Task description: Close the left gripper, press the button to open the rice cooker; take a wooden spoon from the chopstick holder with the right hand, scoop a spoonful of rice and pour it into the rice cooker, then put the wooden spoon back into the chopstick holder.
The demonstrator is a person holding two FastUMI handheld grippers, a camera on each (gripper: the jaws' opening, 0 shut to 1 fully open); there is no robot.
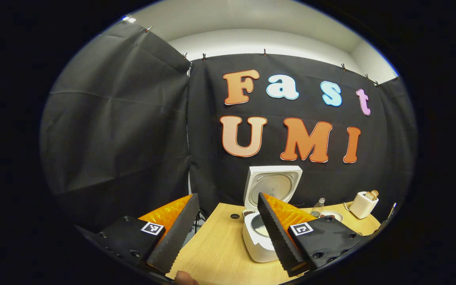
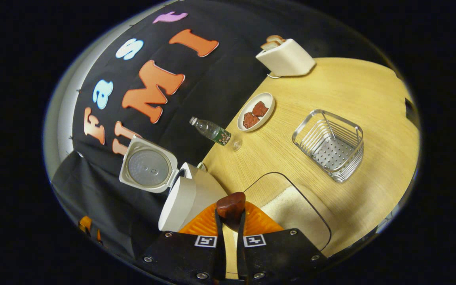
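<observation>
Now | rice cooker (image 1: 257, 237) white, lid up | left gripper (image 1: 228, 229) agape | right gripper (image 2: 230, 221) pinching wooden spoon (image 2: 231, 206)

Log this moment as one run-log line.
rice cooker: lid open | left claw: open, holding nothing | right claw: shut on wooden spoon | rack: no spoon in it

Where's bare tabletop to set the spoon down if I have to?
Bare wood lies between the wire holder and the toaster, and right of the holder. Another patch sits between the plate and the holder. It is crowded near the rice cooker, bottle and rice tray.
</observation>
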